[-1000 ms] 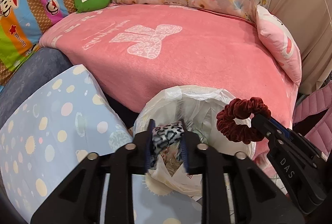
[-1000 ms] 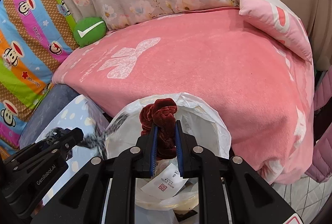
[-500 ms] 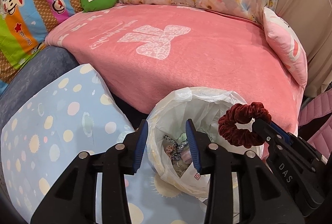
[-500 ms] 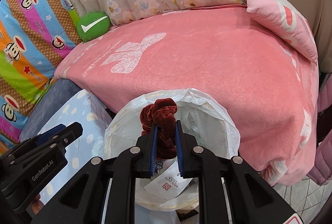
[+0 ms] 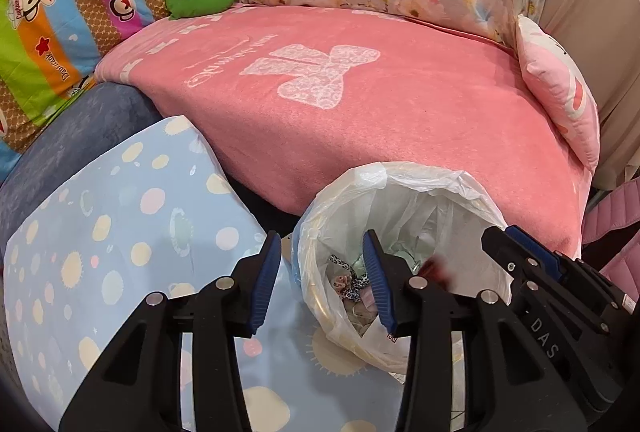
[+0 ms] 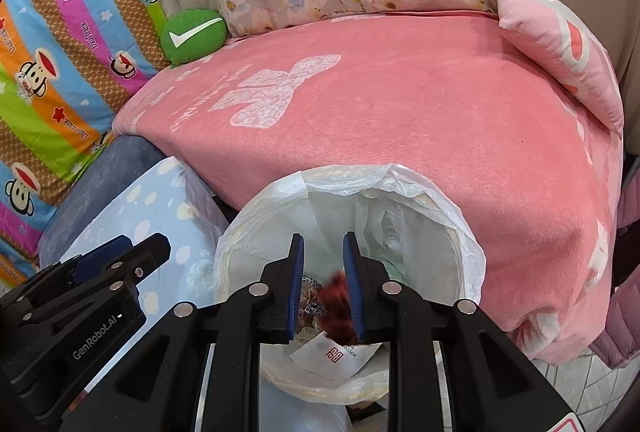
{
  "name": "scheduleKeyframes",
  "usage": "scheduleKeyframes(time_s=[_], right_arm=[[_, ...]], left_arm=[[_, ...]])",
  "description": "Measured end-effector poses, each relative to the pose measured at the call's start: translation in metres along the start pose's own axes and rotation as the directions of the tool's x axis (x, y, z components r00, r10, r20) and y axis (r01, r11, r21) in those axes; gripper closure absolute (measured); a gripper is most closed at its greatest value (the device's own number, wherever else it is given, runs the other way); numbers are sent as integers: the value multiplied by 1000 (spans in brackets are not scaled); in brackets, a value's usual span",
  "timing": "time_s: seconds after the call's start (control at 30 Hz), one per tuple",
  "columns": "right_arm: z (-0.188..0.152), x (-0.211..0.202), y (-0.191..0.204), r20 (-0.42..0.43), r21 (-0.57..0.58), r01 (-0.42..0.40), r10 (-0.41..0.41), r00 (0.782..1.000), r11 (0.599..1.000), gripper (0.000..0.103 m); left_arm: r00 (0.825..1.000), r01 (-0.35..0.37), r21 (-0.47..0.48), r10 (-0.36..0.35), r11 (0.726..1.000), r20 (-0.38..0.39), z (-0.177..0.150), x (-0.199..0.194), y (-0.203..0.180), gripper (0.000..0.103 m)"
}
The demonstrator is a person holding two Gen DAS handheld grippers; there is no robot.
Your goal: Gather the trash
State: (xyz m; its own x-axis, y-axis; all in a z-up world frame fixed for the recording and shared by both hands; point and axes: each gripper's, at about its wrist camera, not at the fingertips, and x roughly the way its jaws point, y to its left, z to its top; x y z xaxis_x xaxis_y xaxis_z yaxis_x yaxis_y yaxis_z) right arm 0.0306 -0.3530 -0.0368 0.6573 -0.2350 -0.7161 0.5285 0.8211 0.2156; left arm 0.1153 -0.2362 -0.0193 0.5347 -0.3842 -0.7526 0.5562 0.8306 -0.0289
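**Both tools spread above the lined bin**

The left tool (image 5: 320,268) is seen with its blue pads spread, nothing between them; its jaws have just been opening. It is held over the near left rim of the trash bin (image 5: 400,176), which is lined with a white plastic bag. The leopard-print scrunchie (image 5: 352,282) is found lying inside the bin among other scraps.

The right tool (image 6: 323,260) is held over the bin's mouth; its jaws have just been opening too, and the pads are parted. The dark red scrunchie (image 6: 336,300) is seen blurred between and below them, inside the bin's opening, no longer pinched. A white paper tag (image 6: 336,354) lies beneath it. The bin is set against a bed covered by a pink blanket (image 6: 400,120).
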Motion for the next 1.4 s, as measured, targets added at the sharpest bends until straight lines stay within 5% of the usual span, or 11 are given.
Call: scheduleKeyframes(time_s=[0.33, 0.93, 1.4], right_arm=[[-1, -3, 7, -8, -35, 17, -17, 1000, 999, 80], [-27, -13, 27, -19, -171, 96, -101, 995, 981, 46], [-51, -7, 22, -58, -197, 129, -143, 988, 972, 31]], left_arm=[[1000, -8, -13, 8, 1000, 4, -6, -5, 11, 61], [999, -52, -35, 51, 998, -18, -33, -7, 37, 48], [994, -101, -25, 100, 995, -37, -59, -2, 46, 34]])
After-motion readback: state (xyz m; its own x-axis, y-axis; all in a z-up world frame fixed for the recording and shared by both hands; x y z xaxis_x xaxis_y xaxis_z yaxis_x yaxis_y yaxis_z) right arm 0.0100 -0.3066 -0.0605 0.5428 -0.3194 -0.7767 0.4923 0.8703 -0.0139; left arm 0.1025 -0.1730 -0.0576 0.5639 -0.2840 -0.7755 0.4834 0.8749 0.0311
